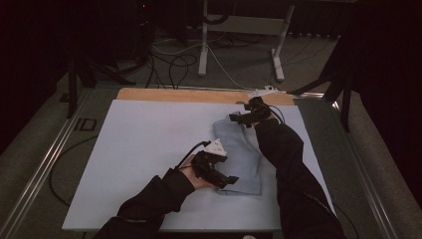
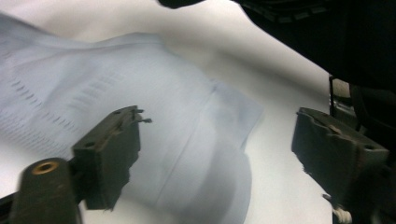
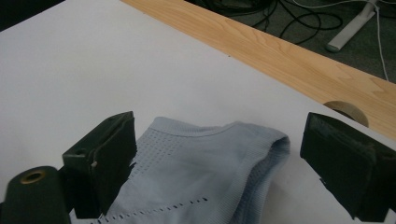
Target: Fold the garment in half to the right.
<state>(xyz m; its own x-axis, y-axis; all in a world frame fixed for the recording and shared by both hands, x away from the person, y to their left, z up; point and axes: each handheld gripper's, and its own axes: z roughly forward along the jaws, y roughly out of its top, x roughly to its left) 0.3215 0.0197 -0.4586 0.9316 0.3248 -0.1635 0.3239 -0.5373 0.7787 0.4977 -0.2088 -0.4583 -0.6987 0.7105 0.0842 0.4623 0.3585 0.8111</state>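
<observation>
A light blue knitted garment point(image 1: 240, 149) lies folded on the white table cover point(image 1: 144, 149), right of the middle. My left gripper point(image 1: 232, 180) hovers at the garment's near left corner, jaws open. In the left gripper view the folded garment point(image 2: 177, 121) lies below and between the spread left gripper point(image 2: 219, 121) jaws, and neither pad touches it. My right gripper point(image 1: 239, 118) is at the garment's far end, also open. In the right gripper view the garment's rounded far edge point(image 3: 210, 163) sits between the wide right gripper point(image 3: 218, 123) jaws, untouched.
A bare wooden strip point(image 1: 199, 94) runs along the table's far edge, with a round cut-out point(image 3: 346, 110) in it. Beyond it are white desk legs point(image 1: 203, 50) and loose cables point(image 1: 174, 64) on the floor. A metal rail point(image 1: 45, 164) flanks the table's left side.
</observation>
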